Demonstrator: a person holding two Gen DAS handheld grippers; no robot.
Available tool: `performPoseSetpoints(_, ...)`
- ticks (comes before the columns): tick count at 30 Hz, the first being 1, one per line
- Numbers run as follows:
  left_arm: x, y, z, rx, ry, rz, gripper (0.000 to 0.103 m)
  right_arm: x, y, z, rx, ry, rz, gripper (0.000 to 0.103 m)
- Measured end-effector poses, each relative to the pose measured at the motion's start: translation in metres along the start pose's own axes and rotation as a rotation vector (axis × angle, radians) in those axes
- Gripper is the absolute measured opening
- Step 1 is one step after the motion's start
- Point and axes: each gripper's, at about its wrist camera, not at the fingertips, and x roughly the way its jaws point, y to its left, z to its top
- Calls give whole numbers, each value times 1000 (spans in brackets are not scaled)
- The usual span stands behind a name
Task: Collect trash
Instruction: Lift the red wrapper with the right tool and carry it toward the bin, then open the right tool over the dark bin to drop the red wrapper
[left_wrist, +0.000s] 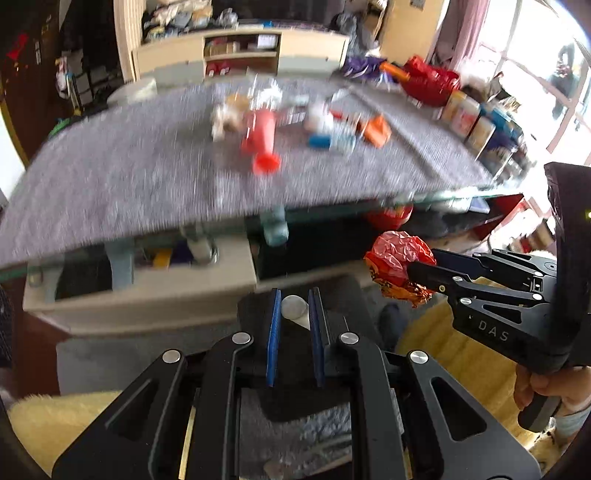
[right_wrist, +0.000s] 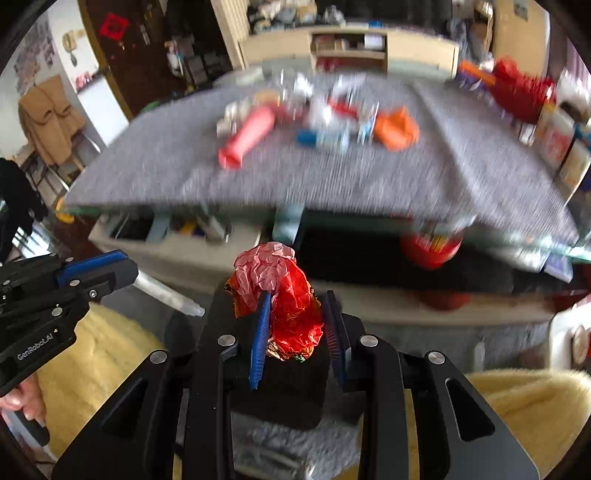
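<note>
My left gripper (left_wrist: 294, 306) is shut on a clear plastic tube (left_wrist: 294, 309) held between its blue pads. In the right wrist view the left gripper (right_wrist: 129, 275) comes in from the left, and the tube (right_wrist: 166, 291) sticks out past its tips. My right gripper (right_wrist: 298, 301) is shut on a crumpled red foil wrapper (right_wrist: 284, 291). The left wrist view shows the right gripper (left_wrist: 421, 271) at the right with the wrapper (left_wrist: 395, 258). Both are in front of and below the edge of the grey-clothed table (left_wrist: 129, 177). A blurred trash pile lies on it, including a red bottle (left_wrist: 260, 136) and an orange piece (left_wrist: 376, 129).
A dark boxy object (right_wrist: 288, 391) sits on the grey rug directly under the grippers. Yellow fluffy cushions (left_wrist: 55, 424) flank it on both sides. A red basket (left_wrist: 430, 85) and a row of boxes (left_wrist: 476, 125) line the table's right side. A low shelf (left_wrist: 147, 280) lies under the table.
</note>
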Motion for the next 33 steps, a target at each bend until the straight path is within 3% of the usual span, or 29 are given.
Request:
performPoseSetpoints(4, 31, 4, -25, -33, 86, -45, 13, 26, 0, -16, 8, 66, -12, 30)
performPoseSetpoints(10, 65, 8, -48, -57, 163, -37, 13, 59, -4, -34, 27, 166, -30, 30)
performPoseSetpoints(17, 75, 10, -52, -61, 196, -40, 14, 63, -1, -36, 21, 182, -21, 32)
performPoseSetpoints(19, 77, 10, -51, -66, 206, -37, 14, 63, 1, -35, 9, 179, -26, 36)
performPoseSetpoints(20, 77, 10, -51, -69, 209, -35, 16, 63, 2, -34, 5, 179, -29, 48)
performPoseSetpoints(21, 78, 10, -50, -70, 213, -31, 23, 63, 3, -33, -1, 178, -33, 63)
performPoseSetpoints(23, 77, 11, -49, -69, 212, -18, 35, 63, 4, -34, -13, 175, -43, 72)
performPoseSetpoints(27, 75, 11, -47, -60, 204, 8, 53, 61, 1, -32, -6, 167, -58, 74)
performPoseSetpoints(33, 71, 11, -43, -57, 194, 21, 61, 56, -5, -28, 18, 150, -58, 76)
